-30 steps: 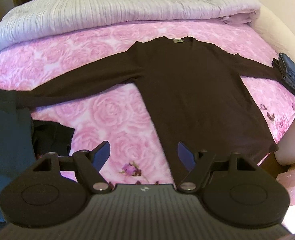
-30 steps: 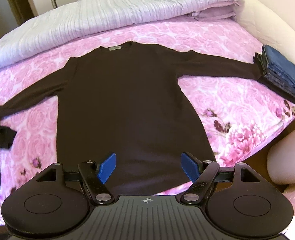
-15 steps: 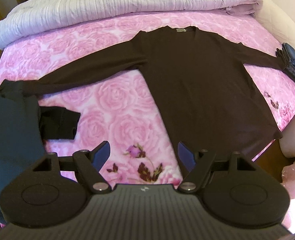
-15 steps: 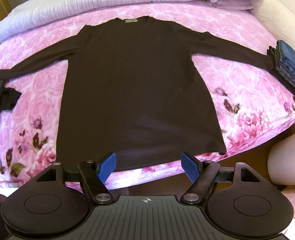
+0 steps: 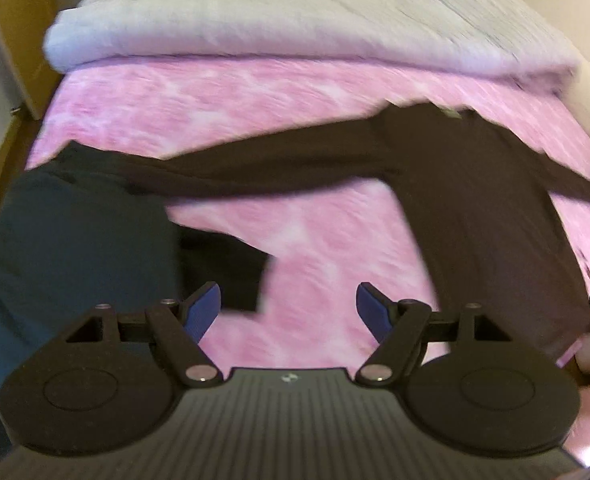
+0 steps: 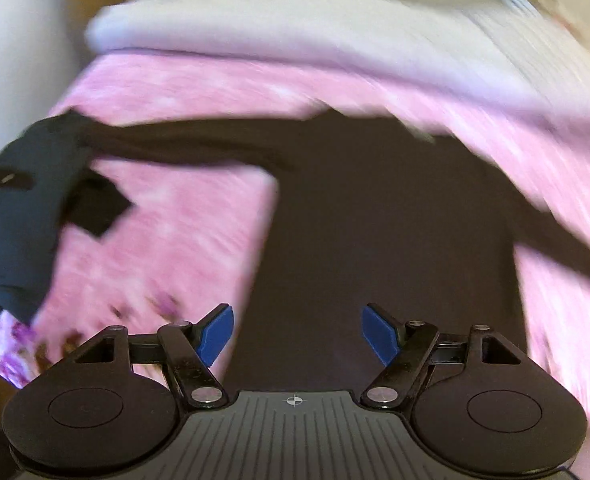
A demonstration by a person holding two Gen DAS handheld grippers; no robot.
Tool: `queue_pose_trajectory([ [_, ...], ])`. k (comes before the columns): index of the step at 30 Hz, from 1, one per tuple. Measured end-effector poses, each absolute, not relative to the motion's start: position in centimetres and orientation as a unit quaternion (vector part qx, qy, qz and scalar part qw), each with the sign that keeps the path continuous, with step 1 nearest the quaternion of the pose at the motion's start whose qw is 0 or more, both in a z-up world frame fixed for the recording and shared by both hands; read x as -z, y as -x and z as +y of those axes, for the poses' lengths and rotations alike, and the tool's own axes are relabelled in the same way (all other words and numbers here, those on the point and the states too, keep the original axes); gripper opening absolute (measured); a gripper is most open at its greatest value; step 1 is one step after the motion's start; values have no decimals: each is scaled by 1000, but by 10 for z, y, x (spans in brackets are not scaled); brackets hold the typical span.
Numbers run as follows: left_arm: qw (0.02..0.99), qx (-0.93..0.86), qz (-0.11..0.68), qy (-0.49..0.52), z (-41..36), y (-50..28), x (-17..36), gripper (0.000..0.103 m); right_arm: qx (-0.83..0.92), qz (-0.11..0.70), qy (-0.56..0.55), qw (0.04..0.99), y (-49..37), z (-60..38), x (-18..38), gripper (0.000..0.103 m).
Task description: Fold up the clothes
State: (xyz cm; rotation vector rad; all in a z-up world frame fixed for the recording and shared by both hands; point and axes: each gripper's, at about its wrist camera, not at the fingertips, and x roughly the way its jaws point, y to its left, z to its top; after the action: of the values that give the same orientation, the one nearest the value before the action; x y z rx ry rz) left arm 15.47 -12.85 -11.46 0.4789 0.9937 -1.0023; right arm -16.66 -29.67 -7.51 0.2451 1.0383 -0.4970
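Note:
A dark brown long-sleeved top (image 5: 479,208) lies flat on the pink floral bed, sleeves spread out; it also shows in the right wrist view (image 6: 383,232). Its left sleeve (image 5: 255,168) reaches toward a pile of dark clothes. My left gripper (image 5: 287,307) is open and empty above bare bedspread, left of the top's body. My right gripper (image 6: 297,334) is open and empty above the top's lower body. Both views are motion-blurred.
A pile of dark teal and black clothes (image 5: 67,240) lies at the bed's left side, also in the right wrist view (image 6: 23,216). A folded pale duvet (image 5: 295,28) lies across the head of the pink bedspread (image 5: 315,240). The bed's front edge is close below.
Both grippers have swung to the left; the top has shifted right in both views and the dark clothes pile has come further into view. Both stay open and empty.

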Motion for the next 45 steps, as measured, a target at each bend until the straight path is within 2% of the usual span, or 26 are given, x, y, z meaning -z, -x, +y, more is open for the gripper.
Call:
queue_pose_trajectory([
  [5, 754, 445, 429, -224, -123, -244, 132, 71, 132, 464, -20, 876, 31, -263, 106, 74],
  [9, 767, 440, 407, -227, -117, -298, 144, 71, 52, 449, 46, 891, -74, -234, 154, 53],
  [11, 773, 434, 406, -220, -112, -317, 152, 71, 12, 444, 73, 893, -121, -220, 179, 47],
  [17, 785, 410, 419, -202, -89, -351, 186, 71, -65, 427, 136, 892, -224, -190, 238, 47],
  [23, 782, 390, 449, -186, -71, -362, 208, 71, -88, 441, 208, 869, -284, -177, 284, 47],
  [26, 780, 389, 453, -186, -68, -361, 211, 71, -85, 445, 220, 864, -289, -176, 290, 43],
  [28, 780, 389, 452, -190, -69, -359, 211, 71, -83, 445, 221, 864, -291, -177, 291, 9],
  [32, 777, 398, 445, -202, -83, -350, 210, 71, -66, 422, 193, 884, -281, -182, 275, 6],
  [36, 768, 422, 427, -221, -109, -331, 205, 71, -7, 366, 79, 927, -246, -228, 226, 6],
  [41, 742, 474, 405, -246, -167, -288, 200, 71, 145, 250, -34, 957, -143, -339, 142, 6],
  [45, 717, 523, 380, -259, -227, -231, 197, 71, 322, 156, -115, 927, -18, -439, 98, 6],
])
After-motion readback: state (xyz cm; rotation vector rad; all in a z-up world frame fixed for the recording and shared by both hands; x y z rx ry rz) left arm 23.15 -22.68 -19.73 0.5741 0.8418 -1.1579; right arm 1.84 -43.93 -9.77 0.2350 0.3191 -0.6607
